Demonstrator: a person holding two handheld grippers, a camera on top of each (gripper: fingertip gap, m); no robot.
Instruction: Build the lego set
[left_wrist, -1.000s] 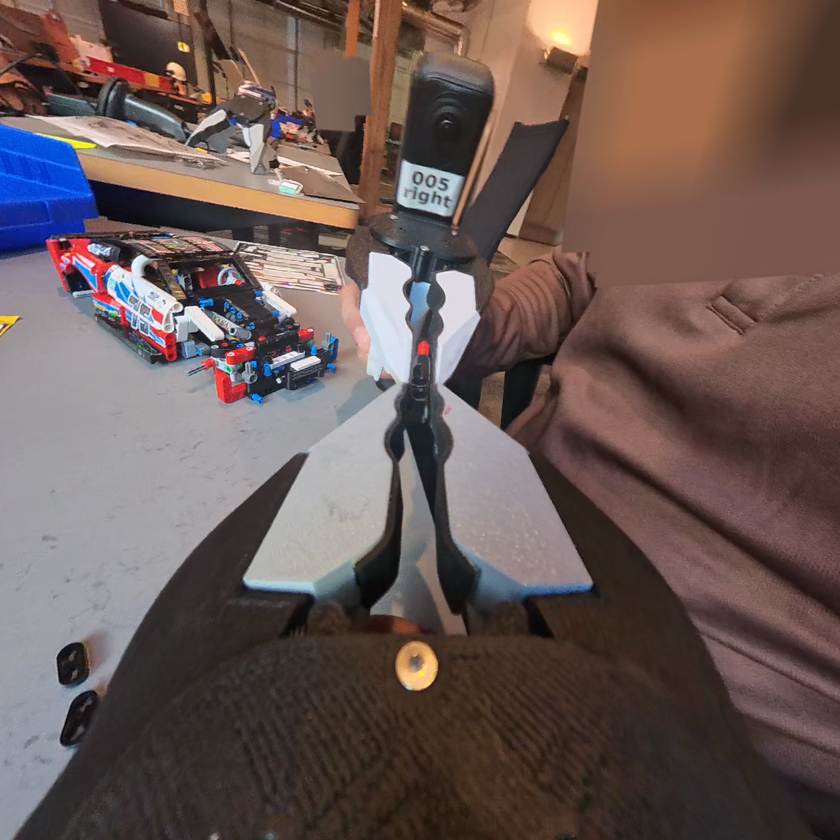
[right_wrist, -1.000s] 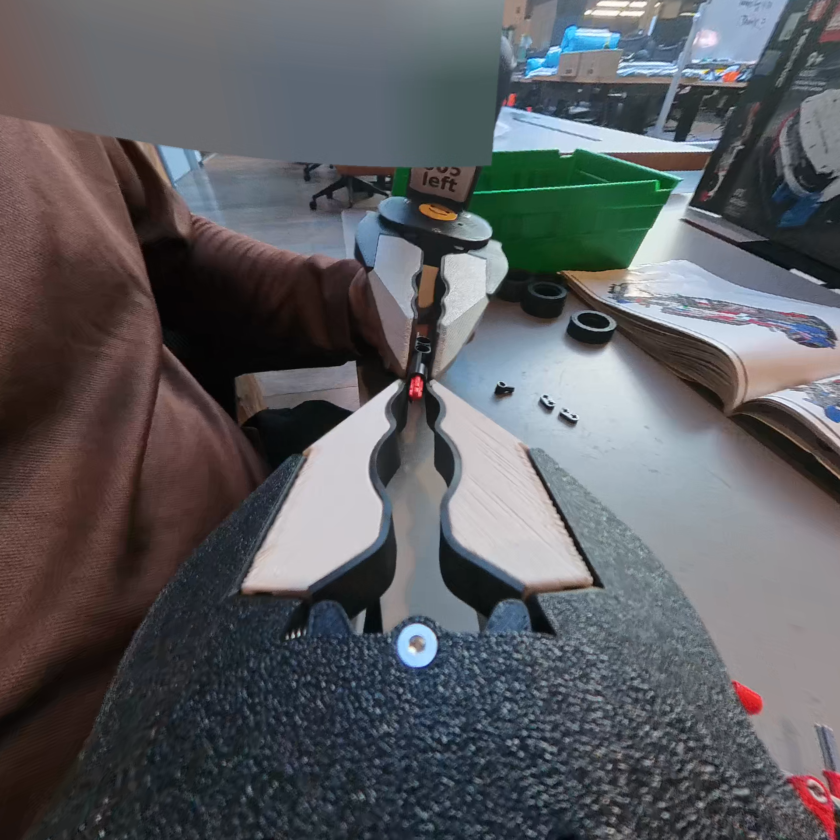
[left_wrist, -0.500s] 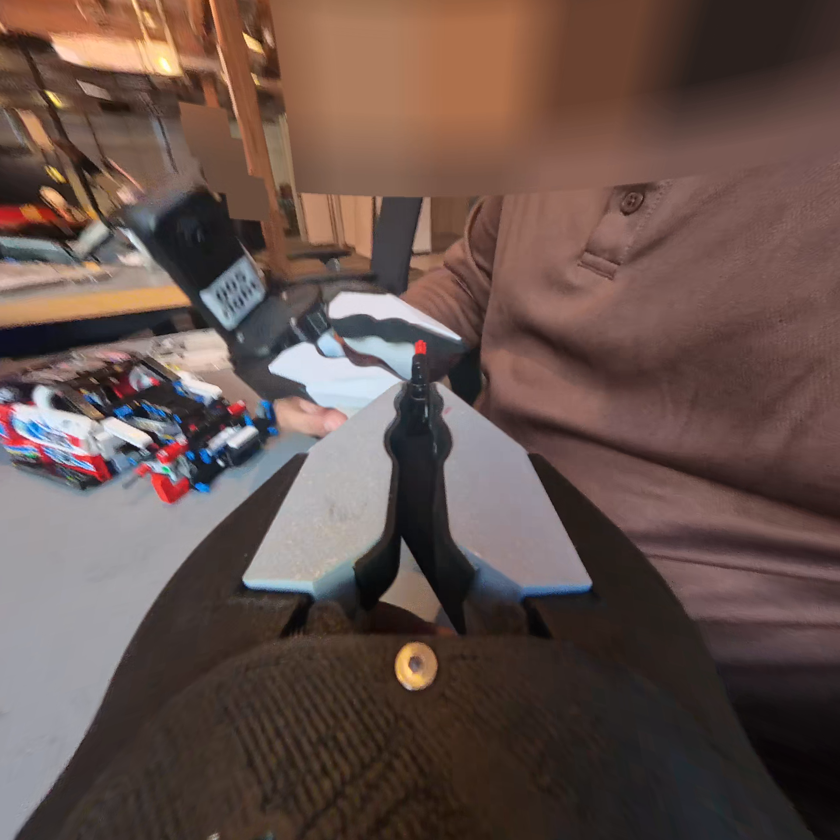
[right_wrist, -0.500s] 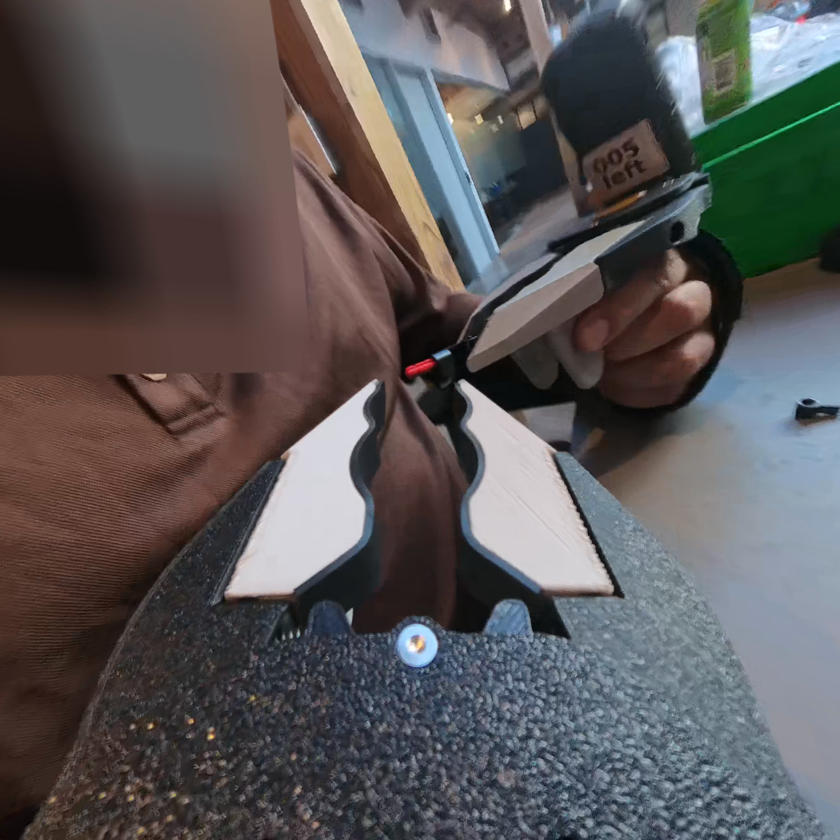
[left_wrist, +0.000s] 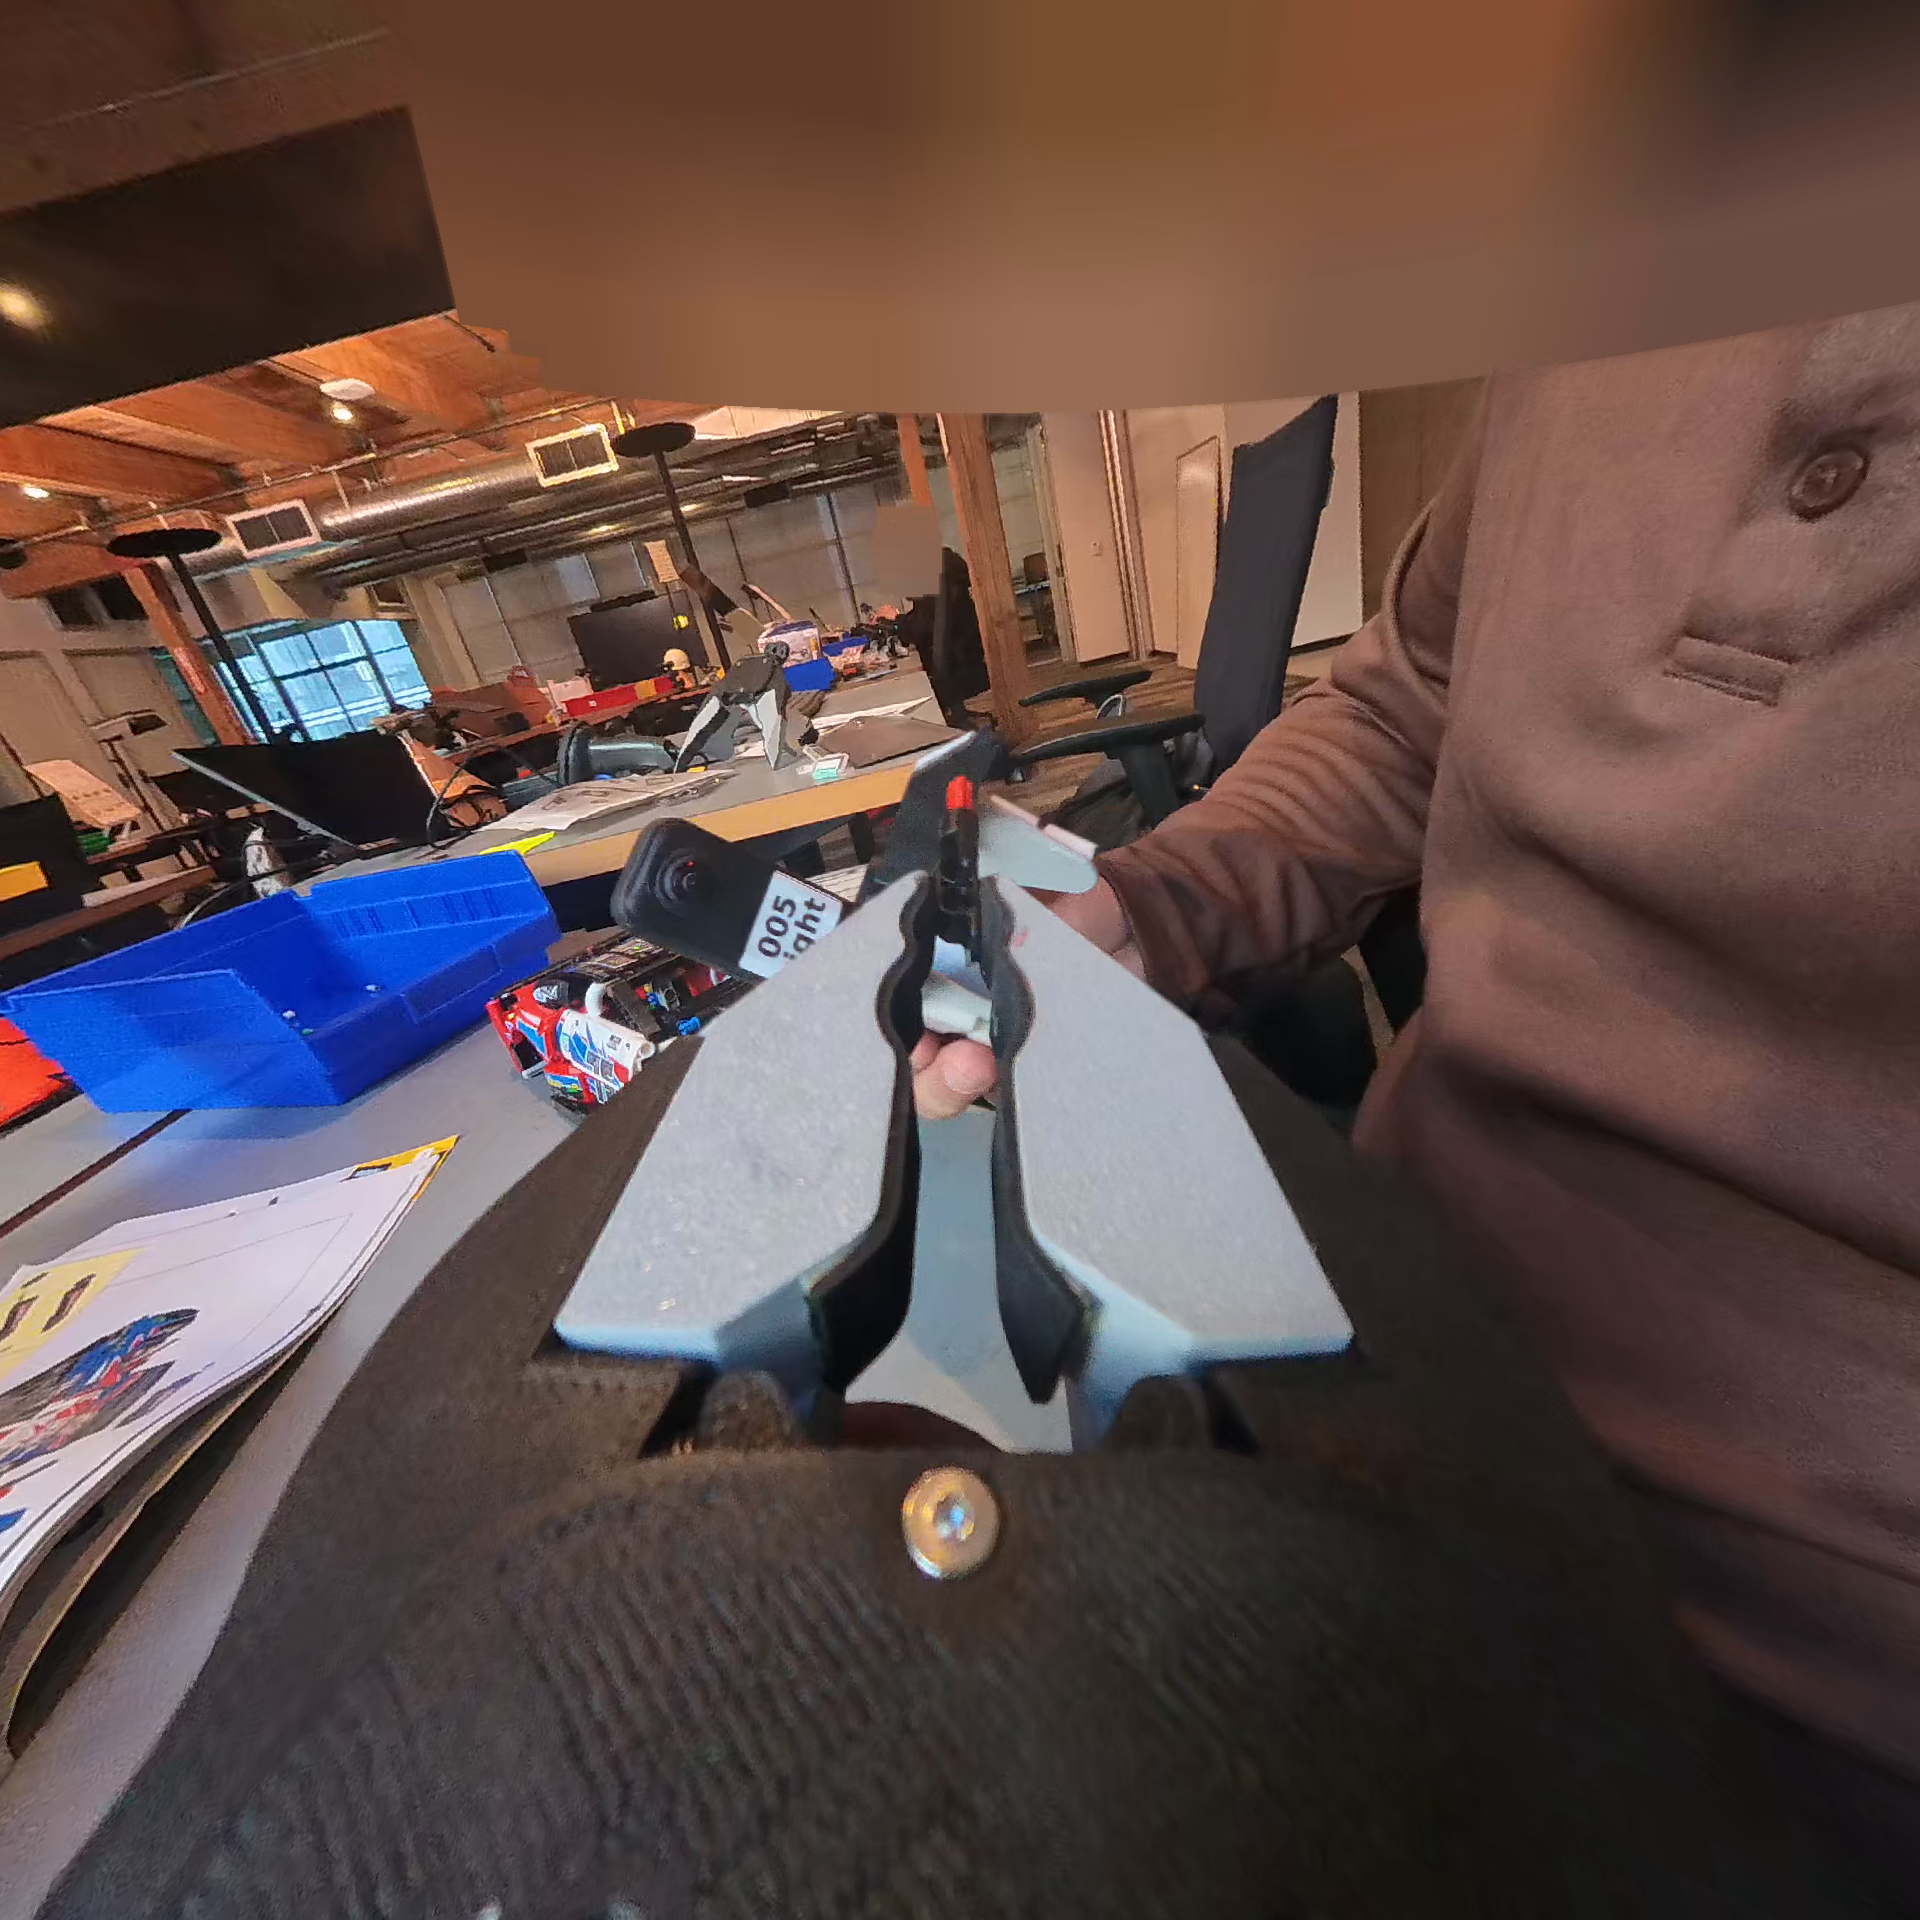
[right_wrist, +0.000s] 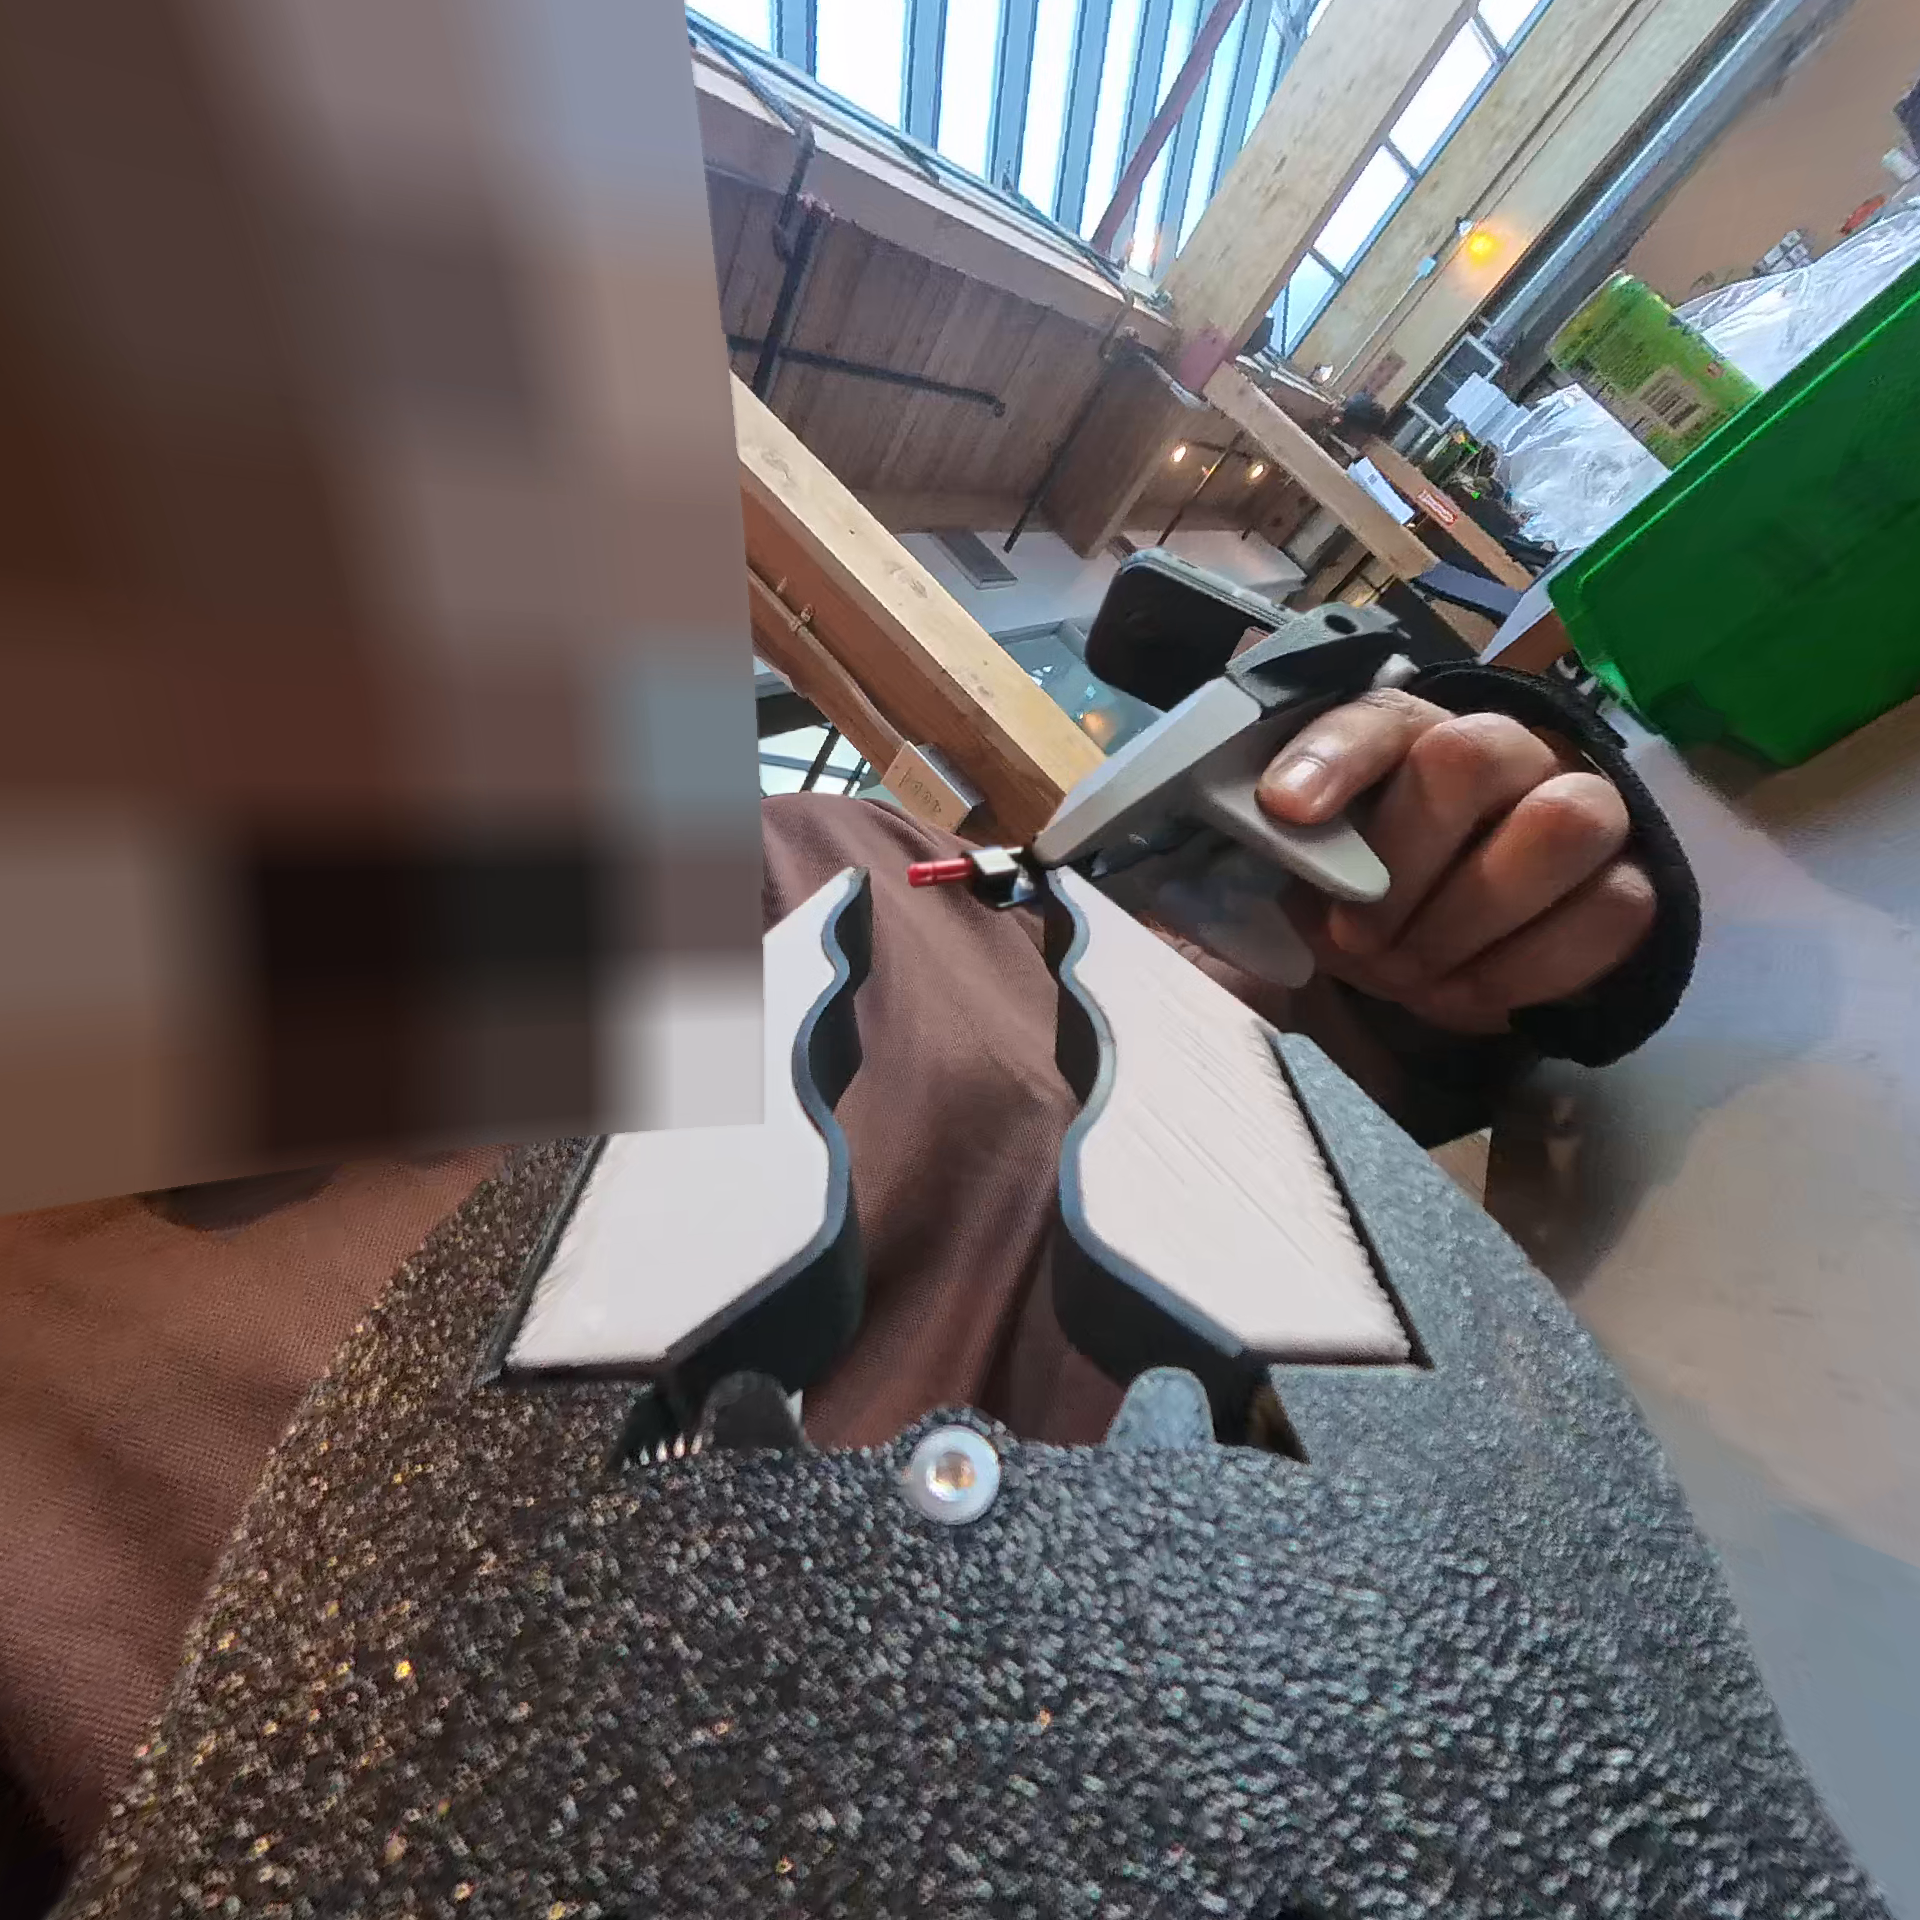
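Note:
My left gripper (left_wrist: 954, 896) is shut on a small black lego piece with a red pin (left_wrist: 957, 798) sticking out past its tips. I hold it in the air in front of a person's brown shirt. My right gripper (right_wrist: 961, 883) is open and empty, its tips on either side of that piece (right_wrist: 971, 868). The left gripper (right_wrist: 1049, 854) comes in from the right in the right wrist view, held by a hand. The partly built red, white and blue lego car (left_wrist: 577, 1029) sits on the grey table (left_wrist: 312, 1143) behind.
A blue bin (left_wrist: 291, 987) stands at the left on the table. An open instruction booklet (left_wrist: 187, 1278) lies near the left edge. A green bin (right_wrist: 1766, 592) stands at the right in the right wrist view. The person's torso fills the space close ahead. Only a small space, under 4 cm, lies between the two pairs of fingers.
My right gripper has opened and let go of the piece, which stays in my left gripper. Both grippers have lifted and turned up towards the person.

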